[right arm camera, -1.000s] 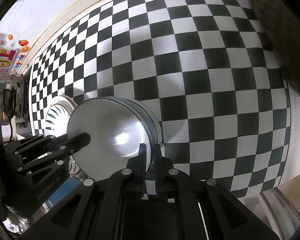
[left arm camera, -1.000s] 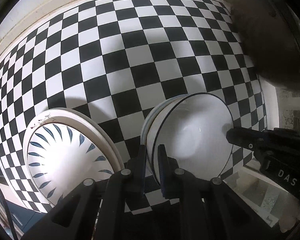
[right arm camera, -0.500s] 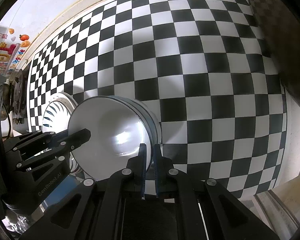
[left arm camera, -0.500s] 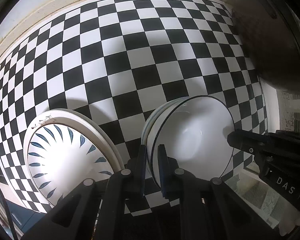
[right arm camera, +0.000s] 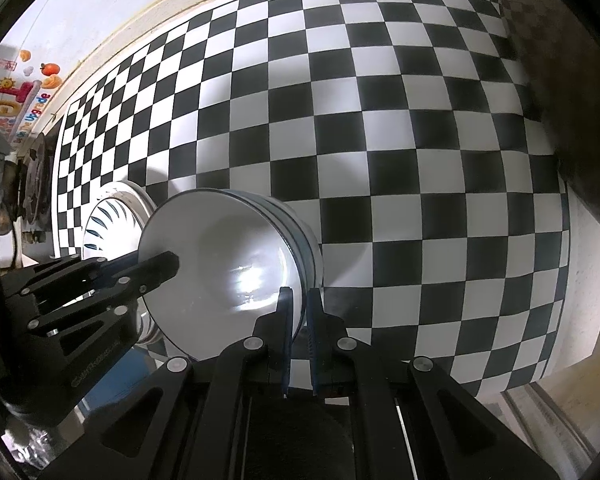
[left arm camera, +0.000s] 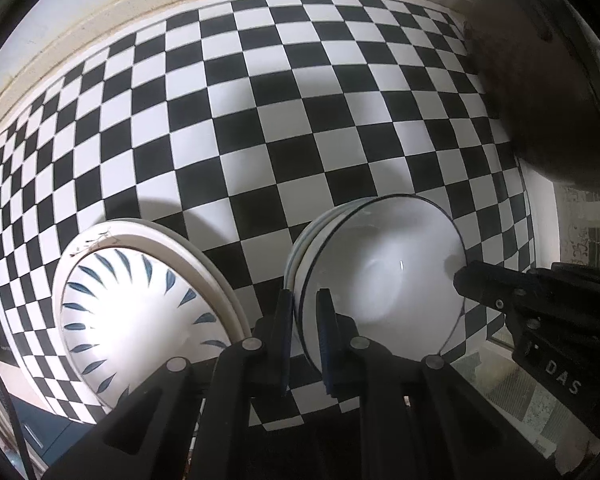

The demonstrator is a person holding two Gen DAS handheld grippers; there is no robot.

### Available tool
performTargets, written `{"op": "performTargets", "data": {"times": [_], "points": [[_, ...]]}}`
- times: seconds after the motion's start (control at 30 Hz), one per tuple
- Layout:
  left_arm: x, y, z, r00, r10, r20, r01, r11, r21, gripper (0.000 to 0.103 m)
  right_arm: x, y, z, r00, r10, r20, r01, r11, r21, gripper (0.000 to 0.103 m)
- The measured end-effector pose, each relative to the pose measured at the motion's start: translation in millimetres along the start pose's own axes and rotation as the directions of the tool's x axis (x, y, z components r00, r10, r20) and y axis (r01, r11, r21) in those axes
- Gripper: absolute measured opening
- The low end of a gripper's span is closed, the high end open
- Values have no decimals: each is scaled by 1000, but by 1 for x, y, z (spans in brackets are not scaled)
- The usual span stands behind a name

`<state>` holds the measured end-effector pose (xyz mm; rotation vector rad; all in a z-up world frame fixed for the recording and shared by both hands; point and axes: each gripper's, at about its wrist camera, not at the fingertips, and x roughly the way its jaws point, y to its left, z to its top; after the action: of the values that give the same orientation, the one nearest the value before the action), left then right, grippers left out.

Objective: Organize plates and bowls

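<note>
Both claws down over the checkered cloth (left arm camera: 300, 128). My left gripper (left arm camera: 305, 312) is pinched nearly closed on the near rim of the white bowl (left arm camera: 388, 272), one finger inside, one outside; in the right wrist view my right gripper (right arm camera: 299, 312) is clamped the same way on the opposite rim of that bowl (right arm camera: 220, 256). Each claw shows in the other's camera, reaching in from the side. The bowl is the top one of a small nest: more rims show stacked just under it on its outer side, and I cannot tell whether the ones beneath are lifted with it or resting on the cloth. Just beside the stack, toward my left, sits the patterned plate (left arm camera: 140, 312) with blue leaf marks, itself atop another pale plate. A large dark pan (left arm camera: 548, 92) lies at the far right edge of the cloth. My reading: bowls are gathered, plates are gathered, and this is the two-handed carry or set-down of the bowl stack. Next move calls for both hands travelling together, level, rim kept from twisting, and release only once the base is seated.
</note>
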<state>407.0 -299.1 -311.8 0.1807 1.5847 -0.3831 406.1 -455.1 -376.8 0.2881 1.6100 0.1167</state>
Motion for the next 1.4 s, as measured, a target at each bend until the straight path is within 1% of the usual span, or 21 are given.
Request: {"op": "performTargets", "data": {"times": [0.13,0.27,0.4,0.6,0.63,0.67,0.7,0.73,0.8,0.87,0.9,0.93,0.97,1.0,1.1,1.2,1.4], "points": [[-21,-5,-10,997,38,63,-40,999,18,11,-11,9,-7,998,-38,40,39,999,-23,8],[-48,-5,-23,990,56,127,-60,998,28,11,-30,16,-20,995,-43,92,46,998,-30,8],[-77,-5,-37,984,47,172,-53,998,27,12,-54,23,-35,989,-24,143,28,999,-26,8],[-114,-5,-55,977,23,212,-30,999,28,12,-97,34,-63,976,10,217,-5,1000,-26,9],[-119,-5,-57,976,21,218,-27,999,27,12,-106,37,-69,972,15,234,-9,1000,-27,10],[-124,-6,-60,974,22,226,-29,999,29,12,-111,39,-73,969,14,245,-7,1000,-28,13],[-128,-7,-61,971,25,238,-33,999,29,12,-118,41,-78,966,6,258,2,999,-32,25],[-132,-6,-64,968,30,250,-38,999,27,14,-124,43,-82,963,3,271,6,999,-33,40],[-140,-7,-67,963,35,266,-43,999,26,19,-134,45,-88,957,-3,290,13,999,-33,54],[-147,-7,-71,961,31,275,-39,999,23,24,-142,47,-94,953,-13,304,25,999,-34,55],[-150,-7,-73,961,20,275,-28,999,24,33,-145,48,-97,951,-14,308,26,999,-36,58],[-153,-7,-74,961,13,276,-20,1000,24,43,-150,49,-100,950,-14,311,26,999,-37,65],[-155,-7,-76,961,10,278,-18,999,26,47,-152,48,-101,950,-12,311,24,999,-35,69],[-158,-8,-78,959,6,282,-15,999,31,49,-155,48,-103,950,-8,312,19,999,-31,75],[-165,-8,-81,954,22,299,-30,999,21,49,-166,47,-108,945,-11,328,19,1000,-22,77],[-169,-9,-85,955,19,297,-25,1000,19,49,-175,45,-113,940,-10,340,15,1000,-12,84],[-174,-11,-85,949,35,314,-43,999,21,49,-184,43,-115,935,-11,354,10,1000,3,85]]}}
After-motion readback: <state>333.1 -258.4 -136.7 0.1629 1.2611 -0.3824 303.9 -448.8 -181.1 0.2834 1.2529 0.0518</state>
